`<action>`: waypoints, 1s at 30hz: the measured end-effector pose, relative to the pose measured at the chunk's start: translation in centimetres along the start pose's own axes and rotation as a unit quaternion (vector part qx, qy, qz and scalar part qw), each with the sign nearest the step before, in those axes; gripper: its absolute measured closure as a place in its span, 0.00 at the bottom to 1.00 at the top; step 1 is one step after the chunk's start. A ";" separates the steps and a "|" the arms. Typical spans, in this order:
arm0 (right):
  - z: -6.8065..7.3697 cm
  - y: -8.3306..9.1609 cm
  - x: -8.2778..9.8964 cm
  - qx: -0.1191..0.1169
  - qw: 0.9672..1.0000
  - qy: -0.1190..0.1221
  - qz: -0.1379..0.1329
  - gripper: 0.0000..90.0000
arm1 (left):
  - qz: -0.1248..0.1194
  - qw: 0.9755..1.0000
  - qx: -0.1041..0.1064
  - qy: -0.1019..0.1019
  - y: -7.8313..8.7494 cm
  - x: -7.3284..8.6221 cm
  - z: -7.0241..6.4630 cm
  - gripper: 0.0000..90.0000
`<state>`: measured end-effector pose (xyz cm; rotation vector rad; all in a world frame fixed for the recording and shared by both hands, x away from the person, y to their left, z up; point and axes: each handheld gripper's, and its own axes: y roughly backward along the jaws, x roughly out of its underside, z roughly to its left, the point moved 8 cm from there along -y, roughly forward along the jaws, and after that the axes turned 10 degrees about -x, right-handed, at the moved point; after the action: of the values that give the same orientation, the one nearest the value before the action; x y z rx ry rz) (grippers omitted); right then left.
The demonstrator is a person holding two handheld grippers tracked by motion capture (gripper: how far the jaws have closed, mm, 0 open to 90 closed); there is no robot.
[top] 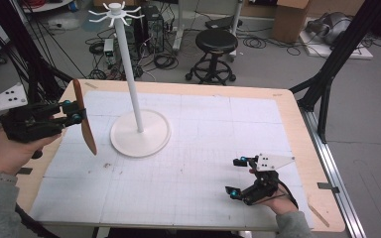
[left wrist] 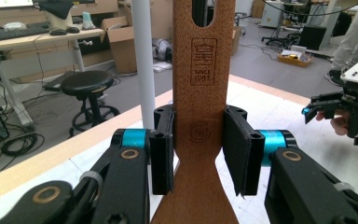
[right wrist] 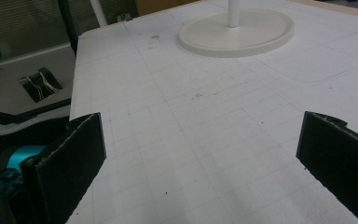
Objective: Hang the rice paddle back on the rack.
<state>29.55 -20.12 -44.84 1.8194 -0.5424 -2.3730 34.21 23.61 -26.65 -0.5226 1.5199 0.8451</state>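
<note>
The wooden spatula (top: 84,117) is brown and flat, with a slotted blade and a stamped maker's mark, and is held off the table, upright with a slight tilt. The white hook stand (top: 129,64) rises just beside it: 1 round base, 1 thin pole, hooks on top.

Even, diffuse overhead lighting; soft shadows on the white table (top: 203,163); low-resolution frames, mildly blurred; near pads slightly defocused.

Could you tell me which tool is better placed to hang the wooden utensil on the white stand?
Left: the left tool is shut on the wooden utensil beside the white stand. The right tool is open, farther off.
</note>
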 end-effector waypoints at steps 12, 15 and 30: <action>-0.4 0.0 0.1 -0.005 1.000 -0.007 -0.001 0.00 | 0.002 1.000 0.016 0.001 -1.2 -0.7 0.9 0.72; -0.6 -0.2 0.1 -0.005 1.000 -0.009 0.000 0.00 | -0.002 1.000 0.015 0.002 -1.5 -1.5 1.3 0.72; -0.9 0.2 -0.3 -0.002 1.000 -0.007 -0.017 0.00 | -0.002 1.000 0.024 -0.011 -2.6 -4.8 2.0 0.72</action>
<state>30.43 -20.44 -44.69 1.8260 -0.5128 -2.4080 38.13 22.82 -22.40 -0.4794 1.5144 0.8077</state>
